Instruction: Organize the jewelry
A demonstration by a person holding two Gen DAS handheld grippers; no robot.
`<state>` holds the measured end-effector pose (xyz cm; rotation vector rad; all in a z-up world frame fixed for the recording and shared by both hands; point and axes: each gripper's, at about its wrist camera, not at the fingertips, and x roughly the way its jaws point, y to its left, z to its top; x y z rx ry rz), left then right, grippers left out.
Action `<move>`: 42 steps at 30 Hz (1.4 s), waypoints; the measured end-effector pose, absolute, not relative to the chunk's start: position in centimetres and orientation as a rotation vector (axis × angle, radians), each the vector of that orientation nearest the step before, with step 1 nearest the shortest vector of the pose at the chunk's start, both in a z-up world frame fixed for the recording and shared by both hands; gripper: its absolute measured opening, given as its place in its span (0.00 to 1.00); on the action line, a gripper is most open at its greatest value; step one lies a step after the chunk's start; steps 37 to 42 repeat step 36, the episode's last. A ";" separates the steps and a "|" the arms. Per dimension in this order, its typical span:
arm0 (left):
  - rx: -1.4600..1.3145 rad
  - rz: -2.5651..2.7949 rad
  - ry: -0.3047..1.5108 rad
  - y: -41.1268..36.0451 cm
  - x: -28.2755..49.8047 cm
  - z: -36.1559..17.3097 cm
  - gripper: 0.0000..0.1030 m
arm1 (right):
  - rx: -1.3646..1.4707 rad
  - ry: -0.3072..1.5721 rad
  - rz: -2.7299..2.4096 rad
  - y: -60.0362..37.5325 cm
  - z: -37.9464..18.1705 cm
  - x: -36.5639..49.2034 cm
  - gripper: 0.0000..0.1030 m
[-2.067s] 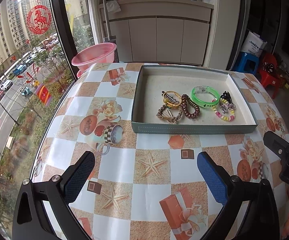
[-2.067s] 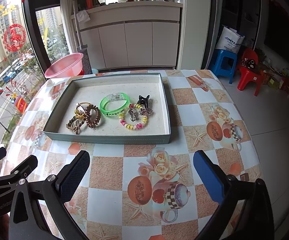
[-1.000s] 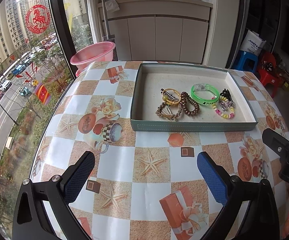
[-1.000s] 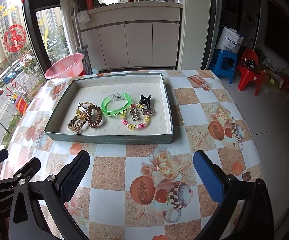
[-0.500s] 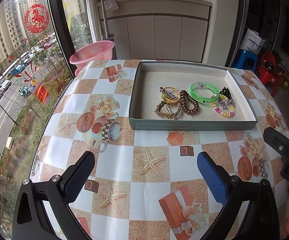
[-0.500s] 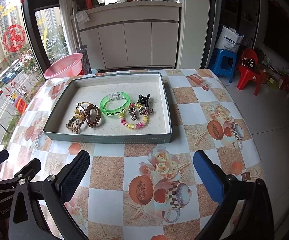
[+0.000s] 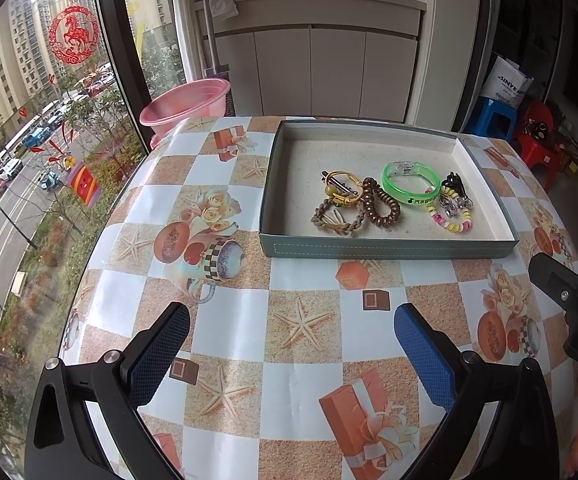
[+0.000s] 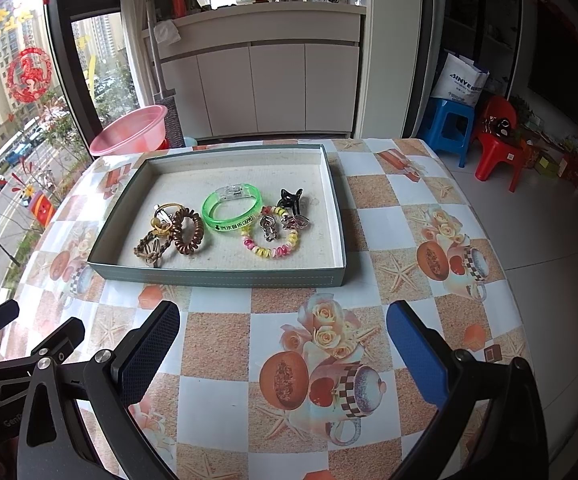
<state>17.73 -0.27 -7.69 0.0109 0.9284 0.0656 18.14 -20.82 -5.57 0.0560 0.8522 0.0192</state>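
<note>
Left wrist view: the left gripper (image 7: 291,338) hangs released and empty over the round table with the checked starfish-print cloth (image 7: 309,320), on the near side of the shallow grey-green cardboard tray (image 7: 389,249). All the jewelry lies in the tray, clustered toward its near wall, probably so it stays gathered in one place. I count one gold wire bangle (image 7: 343,188), one woven tan cord bracelet (image 7: 335,220), one brown coiled spiral band (image 7: 381,208) and one translucent green plastic bangle (image 7: 411,188).

Right wrist view: the right gripper (image 8: 283,340) is likewise spread wide, holding nothing, near the tray's front wall. Right of the green bangle lie one pastel beaded bracelet (image 8: 273,250), one black claw clip (image 8: 291,200) and what look like two silver metal charms (image 8: 269,228). Nothing lies loose outside the tray, which fits either a finished gathering or a sorting to come.
</note>
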 end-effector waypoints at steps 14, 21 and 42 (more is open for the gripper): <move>0.011 0.073 0.938 -0.2 17.8 -7.8 1.00 | 0.051 0.852 0.022 -20.8 -5.6 18.2 1.00; 0.010 0.081 0.951 -0.2 17.9 -8.0 1.00 | 0.052 0.853 0.022 -20.7 -5.6 18.1 1.00; 0.002 0.062 0.937 -0.3 17.7 -7.8 1.00 | 0.053 0.858 0.023 -21.1 -6.1 18.0 1.00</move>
